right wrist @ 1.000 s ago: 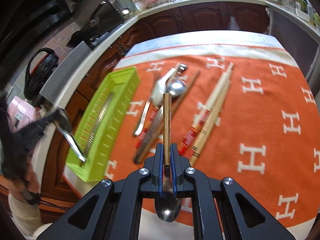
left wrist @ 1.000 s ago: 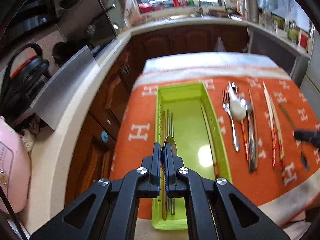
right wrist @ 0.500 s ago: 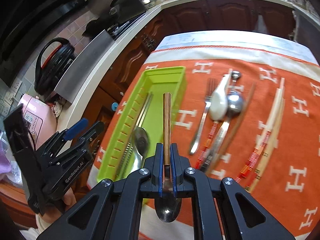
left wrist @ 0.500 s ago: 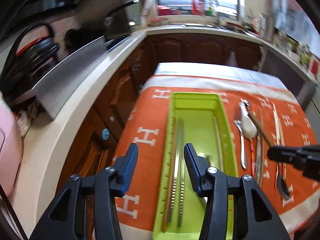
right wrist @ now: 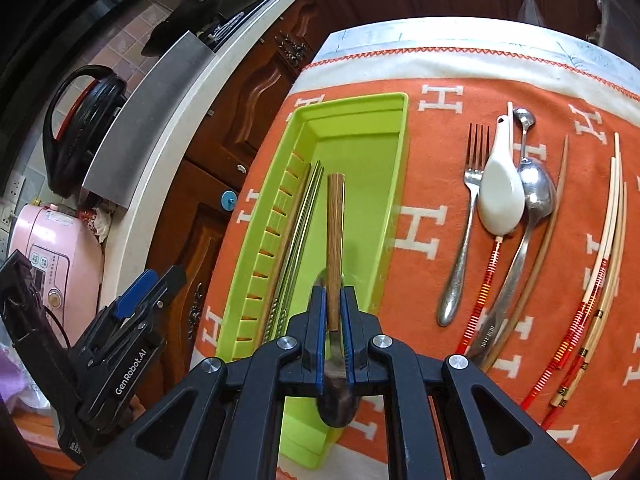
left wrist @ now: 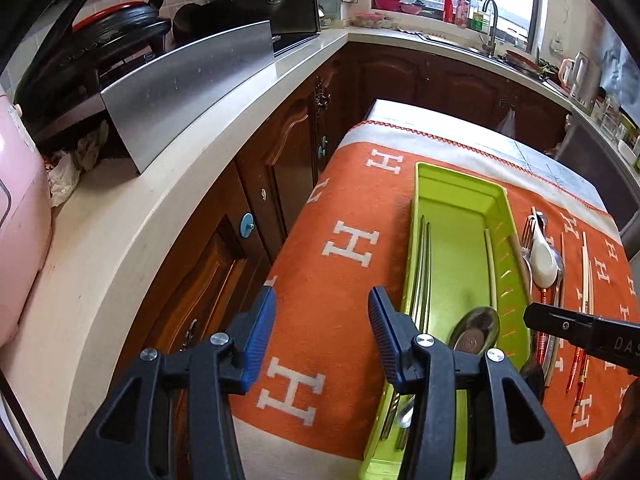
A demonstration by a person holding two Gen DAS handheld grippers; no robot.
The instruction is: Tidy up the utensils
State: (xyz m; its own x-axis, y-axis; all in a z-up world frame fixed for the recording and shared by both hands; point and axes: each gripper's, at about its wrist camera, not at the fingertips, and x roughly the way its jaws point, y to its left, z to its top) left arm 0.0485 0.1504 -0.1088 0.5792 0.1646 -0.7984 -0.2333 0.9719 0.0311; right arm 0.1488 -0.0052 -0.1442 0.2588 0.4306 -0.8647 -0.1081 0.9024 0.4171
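1. Nearest the right wrist camera, right gripper clamped on a wooden-handled spoon; metal bowl tucked under the jaws toward the lens, dark, partly cut off by the gripper body.
2. Handle pointed away from the camera, long axis running lengthwise over the green tray, brown wood grain plain to see, end cut square.
3. Hard to judge whether spoon touched the tray floor or hung above it.
4. In the left wrist view, left gripper spread partway with nothing between the blue pads, poised over orange cloth just beside the tray's left wall.
5. Inside the tray, metal chopsticks laid along the slotted left wall, parallel to the tray's length; near ends hidden behind the right gripper.
6. A steel spoon bowl seen in the tray from the left wrist view, handle hidden behind the gripper finger.
7. Farther right on the cloth, fork, white ceramic spoon and large metal spoon bunched side by side, the white one overlapping red-banded chopsticks.
8. Beyond those, pale chopsticks curved by the lens, lower ends patterned and small.
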